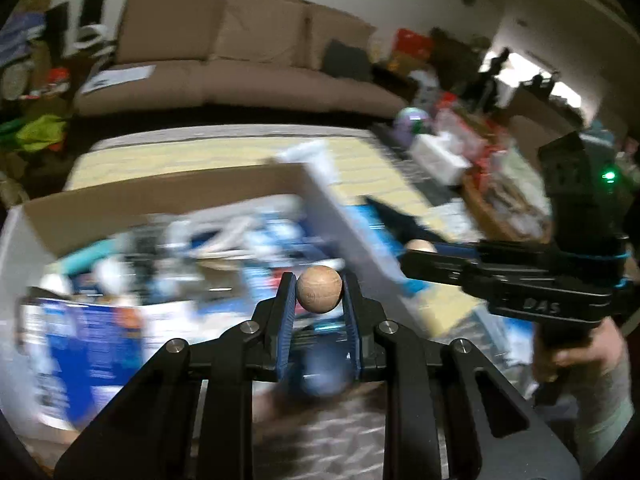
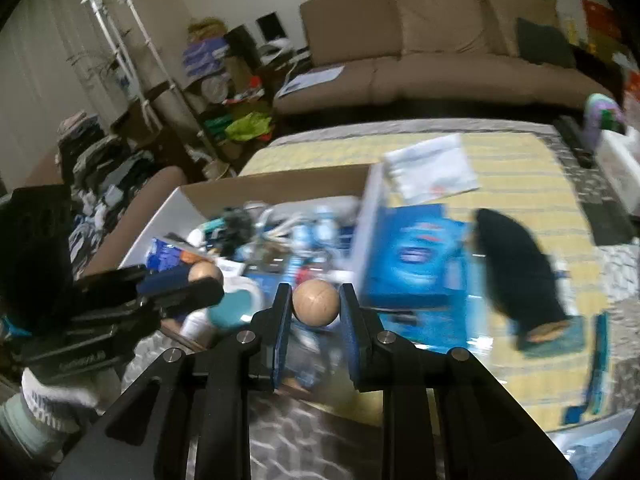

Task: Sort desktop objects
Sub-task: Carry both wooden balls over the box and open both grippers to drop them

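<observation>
Each claw grasps a wooden ball. The left claw (image 1: 319,290) pinches its wooden ball (image 1: 319,289) above a cluttered cardboard box (image 1: 160,196). The right claw (image 2: 315,307) pinches a second wooden ball (image 2: 315,307) over the box's edge, beside a blue package (image 2: 416,256) on the desk (image 2: 520,168).

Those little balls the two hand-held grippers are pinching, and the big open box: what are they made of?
Ball in the left hand-held gripper and ball in the right hand-held gripper: likely unfinished wood, tan, matte, with faint grain lines. Box: probably cardboard, with a plain brown inner wall and white outside.
</observation>
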